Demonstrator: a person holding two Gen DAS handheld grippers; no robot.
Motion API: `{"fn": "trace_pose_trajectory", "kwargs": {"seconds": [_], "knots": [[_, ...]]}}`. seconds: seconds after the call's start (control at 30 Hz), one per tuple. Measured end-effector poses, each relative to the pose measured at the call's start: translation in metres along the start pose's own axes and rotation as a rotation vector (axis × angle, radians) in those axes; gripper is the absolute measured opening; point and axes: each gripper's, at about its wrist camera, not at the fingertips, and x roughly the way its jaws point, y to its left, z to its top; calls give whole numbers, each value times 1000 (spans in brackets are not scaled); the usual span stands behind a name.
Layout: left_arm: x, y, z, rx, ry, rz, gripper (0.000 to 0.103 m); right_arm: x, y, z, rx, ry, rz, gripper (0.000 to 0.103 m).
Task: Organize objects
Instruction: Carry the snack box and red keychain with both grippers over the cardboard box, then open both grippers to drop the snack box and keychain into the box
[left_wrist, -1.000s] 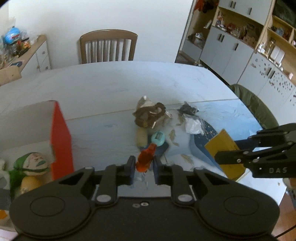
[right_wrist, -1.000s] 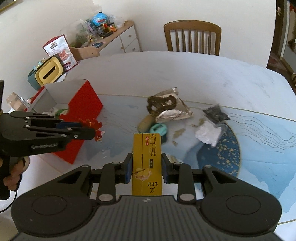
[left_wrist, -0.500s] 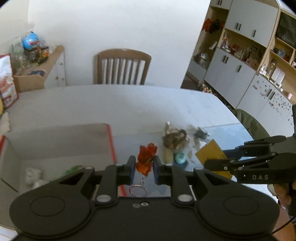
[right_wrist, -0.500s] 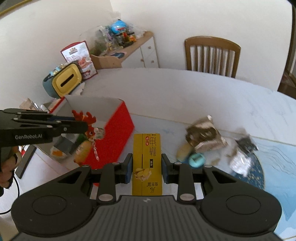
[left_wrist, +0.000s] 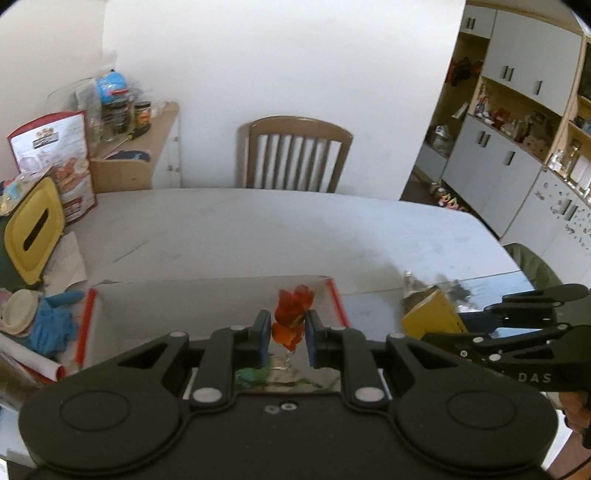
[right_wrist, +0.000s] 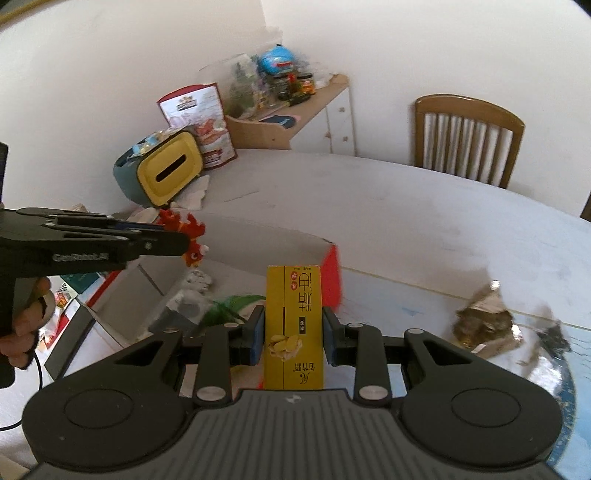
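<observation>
Just now the left hand-held gripper (left_wrist: 283, 334) is clamped on a red rooster keychain (left_wrist: 291, 317) directly over the open red-and-white box (left_wrist: 338, 299) at lower centre of its view, so its drop is straight down. Meanwhile the right hand-held gripper (right_wrist: 293, 330) pinches a yellow carton (right_wrist: 293, 328), long axis pointing forward toward the box, which lies ahead and to the left; the left looks nearer to releasing.
</observation>
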Motion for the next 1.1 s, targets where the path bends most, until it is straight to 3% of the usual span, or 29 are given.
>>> {"fn": "trace_pose_trajectory", "kwargs": {"seconds": [0.57, 1.1], "knots": [[14, 82, -17, -11, 71, 112, 18, 80, 84, -3, -89, 96, 34, 30], [28, 95, -57, 71, 189, 138, 18, 137, 111, -22, -127, 217, 23, 30]]}}
